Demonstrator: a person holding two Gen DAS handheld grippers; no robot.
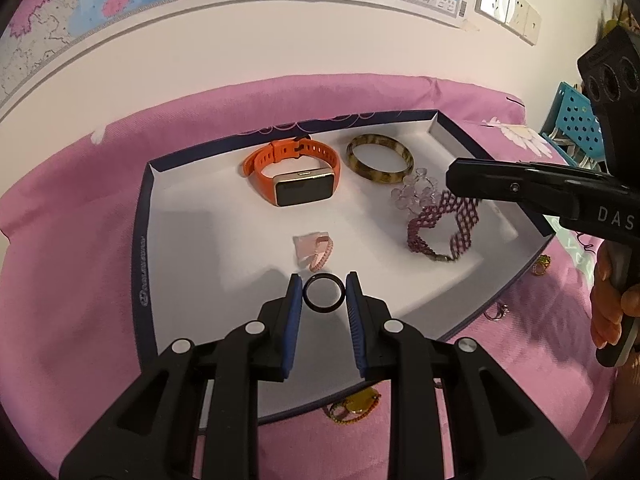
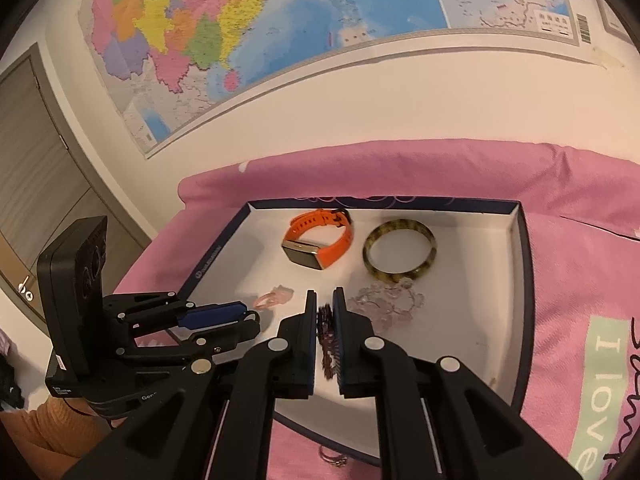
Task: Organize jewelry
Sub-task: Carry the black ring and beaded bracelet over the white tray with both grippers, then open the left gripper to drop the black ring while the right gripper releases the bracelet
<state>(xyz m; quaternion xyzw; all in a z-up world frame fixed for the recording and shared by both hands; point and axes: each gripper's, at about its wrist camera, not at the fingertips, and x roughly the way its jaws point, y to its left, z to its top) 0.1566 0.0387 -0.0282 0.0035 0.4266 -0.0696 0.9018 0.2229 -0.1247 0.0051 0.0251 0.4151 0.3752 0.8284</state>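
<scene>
Over the tray (image 1: 144, 240), the left gripper (image 1: 323, 292) is pinching a small, stiff, light black ring (image 1: 323, 295) by its rim, while the right gripper (image 2: 324, 322) is clamping a limp woven purple bracelet (image 1: 440, 226) near the tray's right wall.

One tray (image 1: 141, 240) lies ahead of both grippers. It holds one orange watch (image 1: 294, 174), far ahead of the left gripper, and one mottled bangle (image 1: 379, 159) beside it. One clear bead bracelet (image 1: 414, 194) and one purple mesh bracelet (image 1: 440, 228) are there too, the latter between the right gripper's fingers. There is one small pink piece (image 1: 316, 249) and one black ring (image 1: 323, 294), the ring between the left gripper's fingers. At least four small pieces lie on the pink cloth around the tray.
</scene>
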